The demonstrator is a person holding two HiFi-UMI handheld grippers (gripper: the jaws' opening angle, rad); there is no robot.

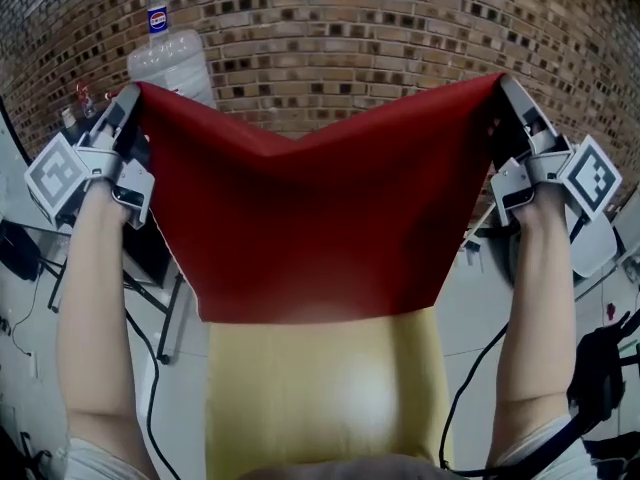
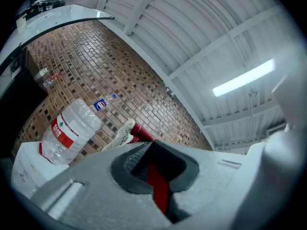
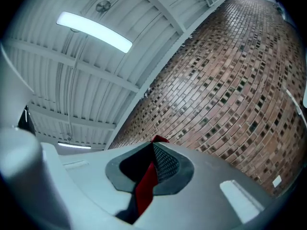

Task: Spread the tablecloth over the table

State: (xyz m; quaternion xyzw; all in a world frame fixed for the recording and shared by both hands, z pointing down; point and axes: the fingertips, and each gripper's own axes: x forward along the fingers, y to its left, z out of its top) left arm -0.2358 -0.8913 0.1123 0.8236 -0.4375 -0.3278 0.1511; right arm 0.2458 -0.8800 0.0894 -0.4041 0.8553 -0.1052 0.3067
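Observation:
A dark red tablecloth hangs stretched in the air between my two grippers, sagging in the middle. Its lower edge hangs over a yellow table below me. My left gripper is shut on the cloth's upper left corner, and my right gripper is shut on the upper right corner. In the left gripper view a strip of red tablecloth is pinched between the shut jaws. The right gripper view shows the same red tablecloth clamped in its jaws. Both grippers point up toward a brick wall.
A brick wall stands ahead. A large clear water jug with a small blue-labelled bottle on top stands at the upper left, also the water jug in the left gripper view. Cables trail on the floor beside the table.

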